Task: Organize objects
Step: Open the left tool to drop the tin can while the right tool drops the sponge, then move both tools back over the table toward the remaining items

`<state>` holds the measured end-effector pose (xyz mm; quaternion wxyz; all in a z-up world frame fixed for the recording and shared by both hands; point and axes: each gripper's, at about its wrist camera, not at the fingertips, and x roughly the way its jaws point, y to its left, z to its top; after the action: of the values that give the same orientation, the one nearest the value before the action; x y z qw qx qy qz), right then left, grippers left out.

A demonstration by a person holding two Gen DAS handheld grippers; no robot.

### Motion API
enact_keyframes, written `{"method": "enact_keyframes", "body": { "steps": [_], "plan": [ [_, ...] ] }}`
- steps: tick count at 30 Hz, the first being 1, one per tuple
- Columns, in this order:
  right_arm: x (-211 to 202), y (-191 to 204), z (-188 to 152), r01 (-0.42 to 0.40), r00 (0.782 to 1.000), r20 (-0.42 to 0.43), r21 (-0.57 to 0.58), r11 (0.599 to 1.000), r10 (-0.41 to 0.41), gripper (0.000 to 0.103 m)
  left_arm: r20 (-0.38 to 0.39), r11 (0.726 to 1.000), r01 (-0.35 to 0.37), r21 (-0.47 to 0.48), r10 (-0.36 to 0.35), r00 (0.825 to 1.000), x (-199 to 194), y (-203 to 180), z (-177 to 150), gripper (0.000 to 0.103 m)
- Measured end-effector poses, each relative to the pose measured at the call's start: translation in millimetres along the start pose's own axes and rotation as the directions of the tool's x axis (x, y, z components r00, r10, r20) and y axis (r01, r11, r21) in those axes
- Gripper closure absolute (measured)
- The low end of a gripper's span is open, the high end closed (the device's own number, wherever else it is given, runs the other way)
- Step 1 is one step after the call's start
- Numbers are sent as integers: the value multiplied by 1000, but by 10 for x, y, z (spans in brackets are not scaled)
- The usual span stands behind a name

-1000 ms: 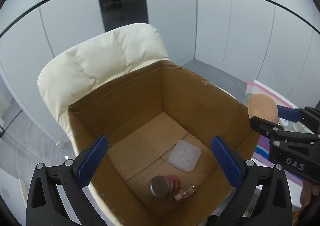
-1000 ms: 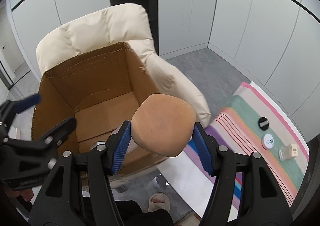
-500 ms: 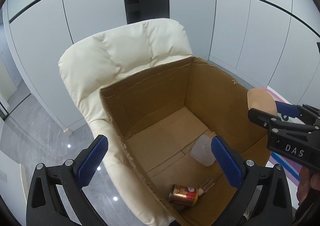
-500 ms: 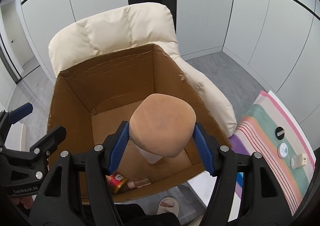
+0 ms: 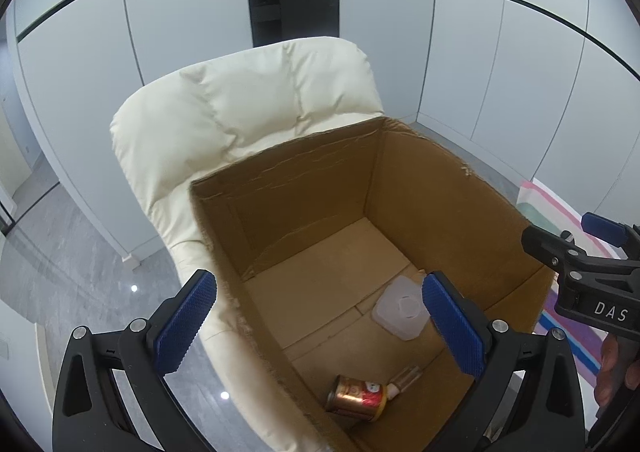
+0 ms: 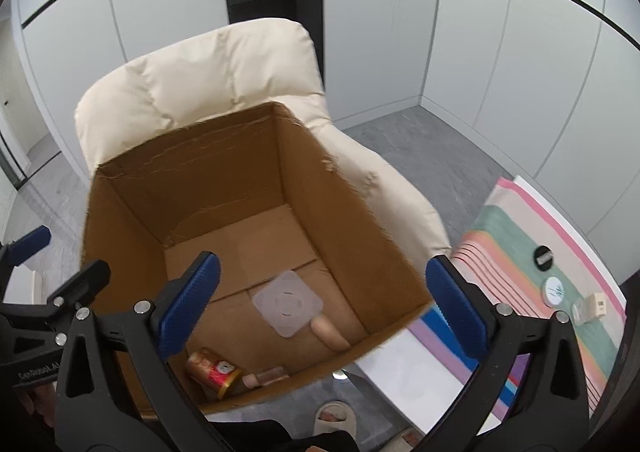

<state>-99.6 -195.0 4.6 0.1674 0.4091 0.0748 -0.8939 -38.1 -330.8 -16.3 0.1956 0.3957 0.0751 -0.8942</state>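
Hovering wide open and empty above the box (image 6: 120,236), the right gripper (image 6: 322,304) has the sponge (image 6: 330,334) below it, beside the lid (image 6: 287,303); left gripper (image 5: 320,322) gapes too

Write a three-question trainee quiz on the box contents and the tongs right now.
1. True or false: the tan sponge is inside the cardboard box.
2. The right tongs are: A) shut on the sponge, B) open and empty, C) out of view.
3. Fill in: the gold can lies on its ____.
Key: 1 true; 2 B; 3 side.
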Motion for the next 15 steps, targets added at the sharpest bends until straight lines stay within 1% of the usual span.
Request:
{"method": "enact_keyframes", "body": {
  "steps": [15],
  "plan": [
    [-94,-670,-129,49,999,-15,87,995,-48,0,5,995,56,81,-56,998,75,-632,84,0]
  ]
}}
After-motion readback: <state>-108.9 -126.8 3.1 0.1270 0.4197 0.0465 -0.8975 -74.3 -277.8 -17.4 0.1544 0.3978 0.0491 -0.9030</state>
